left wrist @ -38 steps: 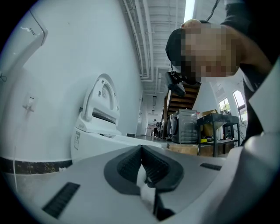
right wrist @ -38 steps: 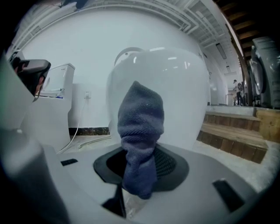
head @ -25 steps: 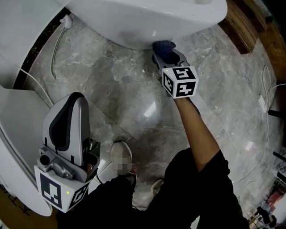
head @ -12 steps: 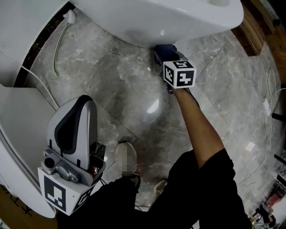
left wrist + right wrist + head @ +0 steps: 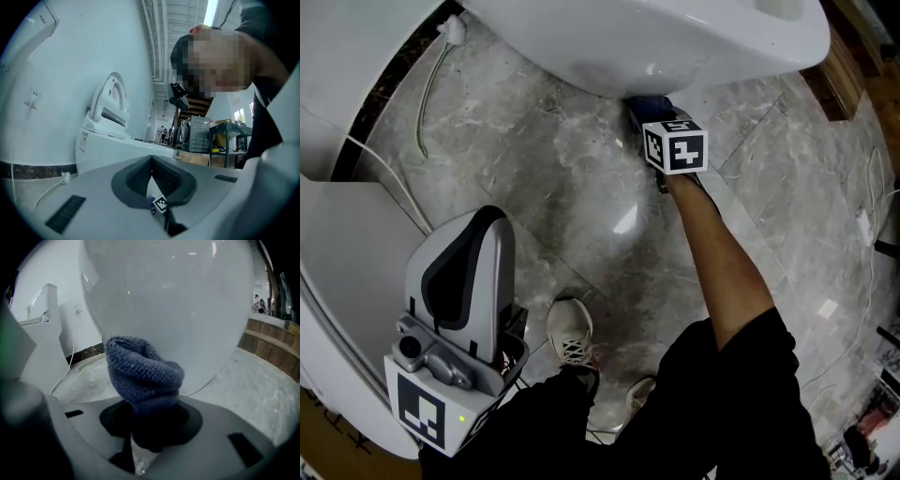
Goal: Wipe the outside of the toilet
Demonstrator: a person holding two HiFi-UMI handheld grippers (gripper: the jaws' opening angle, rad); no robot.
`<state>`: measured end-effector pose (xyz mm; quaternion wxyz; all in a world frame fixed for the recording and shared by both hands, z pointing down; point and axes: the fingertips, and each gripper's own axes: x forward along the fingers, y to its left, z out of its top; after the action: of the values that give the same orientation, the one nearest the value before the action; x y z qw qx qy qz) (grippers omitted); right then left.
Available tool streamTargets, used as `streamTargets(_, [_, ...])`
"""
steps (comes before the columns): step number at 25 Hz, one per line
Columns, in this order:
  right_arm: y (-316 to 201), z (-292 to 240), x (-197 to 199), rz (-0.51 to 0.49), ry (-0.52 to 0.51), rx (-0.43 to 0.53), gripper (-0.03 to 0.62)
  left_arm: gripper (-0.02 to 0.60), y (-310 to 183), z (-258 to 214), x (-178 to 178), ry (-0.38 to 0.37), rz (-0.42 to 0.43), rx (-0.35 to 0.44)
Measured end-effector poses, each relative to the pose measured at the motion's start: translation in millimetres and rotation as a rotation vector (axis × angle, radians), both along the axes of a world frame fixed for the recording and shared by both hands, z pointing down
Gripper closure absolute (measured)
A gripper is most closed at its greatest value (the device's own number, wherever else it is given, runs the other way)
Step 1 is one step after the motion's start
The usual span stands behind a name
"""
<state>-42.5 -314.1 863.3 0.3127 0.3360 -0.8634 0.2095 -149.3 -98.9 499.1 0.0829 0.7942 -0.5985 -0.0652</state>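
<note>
The white toilet bowl (image 5: 647,37) fills the top of the head view and bulges close ahead in the right gripper view (image 5: 173,310). My right gripper (image 5: 649,111) is shut on a blue cloth (image 5: 645,101), low against the bowl's outer underside near the floor. Bunched above the jaws, the cloth (image 5: 143,376) sits against the porcelain in the right gripper view, where the gripper (image 5: 147,427) clamps its lower end. My left gripper (image 5: 478,230) hangs at lower left, away from the toilet, jaws shut on nothing (image 5: 151,161). The toilet (image 5: 105,138) stands off to its left.
The floor is grey marble tile (image 5: 544,178). A white cable (image 5: 422,84) trails from the wall at upper left. A white fixture (image 5: 347,253) lies along the left edge. A wooden platform (image 5: 853,66) sits at upper right. The person's shoe (image 5: 572,337) stands below the middle.
My right gripper and the cloth have slid a little to the right and farther under the bowl. The left gripper has kept its place at lower left.
</note>
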Motion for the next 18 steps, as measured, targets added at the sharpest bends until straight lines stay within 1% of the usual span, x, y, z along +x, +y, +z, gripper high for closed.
streamTargets(5, [3, 0, 2, -0.026, 0.023, 0.002, 0.470, 0.572, -2, -1, -1, 0.008, -0.009, 0.003])
streamTargets(9, [20, -17, 11, -0.051, -0.007, 0.025, 0.473, 0.572, -1, -9, 5, 0.013, -0.012, 0.020])
streamTargets(13, [36, -60, 15, -0.081, -0.078, 0.083, 0.473, 0.572, 1, -14, 12, -0.007, -0.025, 0.025])
streamTargets(15, [42, -87, 15, -0.084, -0.128, 0.110, 0.473, 0.572, 5, -16, 17, -0.018, -0.027, 0.021])
streamTargets(18, [49, -135, 19, -0.095, -0.185, 0.167, 0.473, 0.571, 9, -20, 27, -0.014, -0.029, 0.025])
